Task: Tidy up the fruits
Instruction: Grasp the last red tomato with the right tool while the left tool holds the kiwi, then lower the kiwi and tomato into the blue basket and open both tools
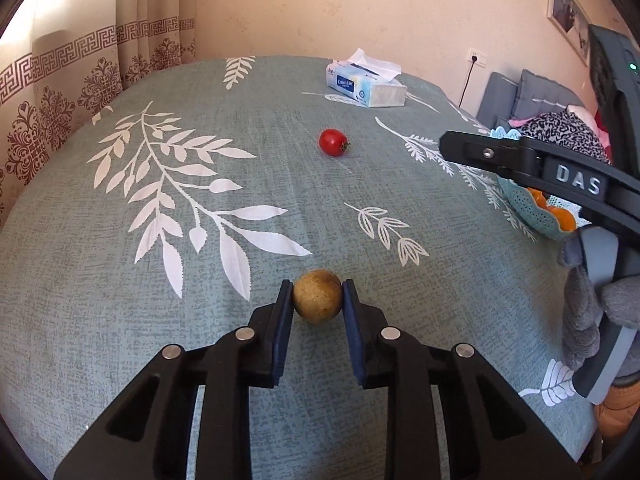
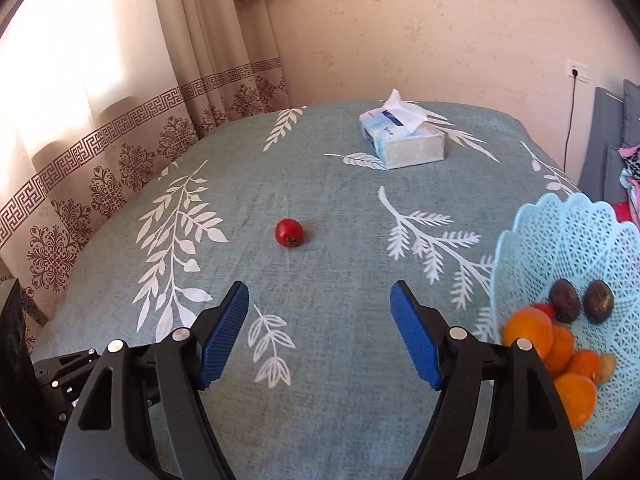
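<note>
Left wrist view shows my left gripper [image 1: 317,300] with its jaws pinching a small brown fruit [image 1: 317,301] from both sides, low over the green leaf-print tablecloth [image 1: 120,300]; I cannot tell whether it has left the cloth yet. I judge this as the pick-up step for that fruit. Next it needs a lift and a carry to my right, over to the blue lace basket [image 2: 568,248], then a release above the oranges [image 2: 556,344] and dark fruits [image 2: 580,302] already lying inside.

My right gripper [image 2: 320,332] hangs above the cloth with jaws spread wide and nothing between them. A red tomato [image 2: 289,232] sits alone mid-table, well apart from both grippers, its stem end facing the right wrist camera. It looks like the right gripper's likely target.

The brown fruit is nearly round, perhaps slightly taller than wide, so I can name no clear long axis or heading. A tissue box [image 2: 404,140] lies at the far side.
</note>
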{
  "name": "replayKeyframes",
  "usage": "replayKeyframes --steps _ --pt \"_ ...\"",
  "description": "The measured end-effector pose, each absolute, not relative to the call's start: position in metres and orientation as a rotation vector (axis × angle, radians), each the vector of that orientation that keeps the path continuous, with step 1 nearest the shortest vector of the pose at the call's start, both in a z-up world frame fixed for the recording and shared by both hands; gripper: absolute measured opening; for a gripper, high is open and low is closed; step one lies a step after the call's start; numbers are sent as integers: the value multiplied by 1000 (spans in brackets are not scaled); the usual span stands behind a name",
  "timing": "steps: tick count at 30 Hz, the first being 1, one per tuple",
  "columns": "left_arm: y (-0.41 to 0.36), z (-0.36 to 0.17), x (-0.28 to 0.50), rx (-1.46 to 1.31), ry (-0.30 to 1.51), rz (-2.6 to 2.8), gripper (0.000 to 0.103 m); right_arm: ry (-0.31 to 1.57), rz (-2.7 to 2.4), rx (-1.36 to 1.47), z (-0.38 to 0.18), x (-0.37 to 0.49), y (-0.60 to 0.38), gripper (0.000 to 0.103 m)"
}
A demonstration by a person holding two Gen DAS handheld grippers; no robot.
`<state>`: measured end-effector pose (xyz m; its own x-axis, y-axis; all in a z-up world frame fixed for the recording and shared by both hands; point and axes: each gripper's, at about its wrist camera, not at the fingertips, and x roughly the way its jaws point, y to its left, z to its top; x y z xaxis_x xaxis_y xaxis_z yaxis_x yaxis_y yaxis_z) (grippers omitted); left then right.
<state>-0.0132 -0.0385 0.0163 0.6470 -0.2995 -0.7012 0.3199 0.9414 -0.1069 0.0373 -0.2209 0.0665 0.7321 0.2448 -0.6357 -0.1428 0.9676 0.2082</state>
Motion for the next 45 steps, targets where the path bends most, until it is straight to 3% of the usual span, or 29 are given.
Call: replayKeyframes --steps 8,21,45 --pt "-22 21 -13 -58 764 -331 25 794 272 148 52 104 -187 73" --pt "-22 18 -10 -75 776 -336 25 909 201 78 18 168 -163 30" --pt "-28 18 -10 -14 784 -266 25 777 164 174 68 75 -222 29"
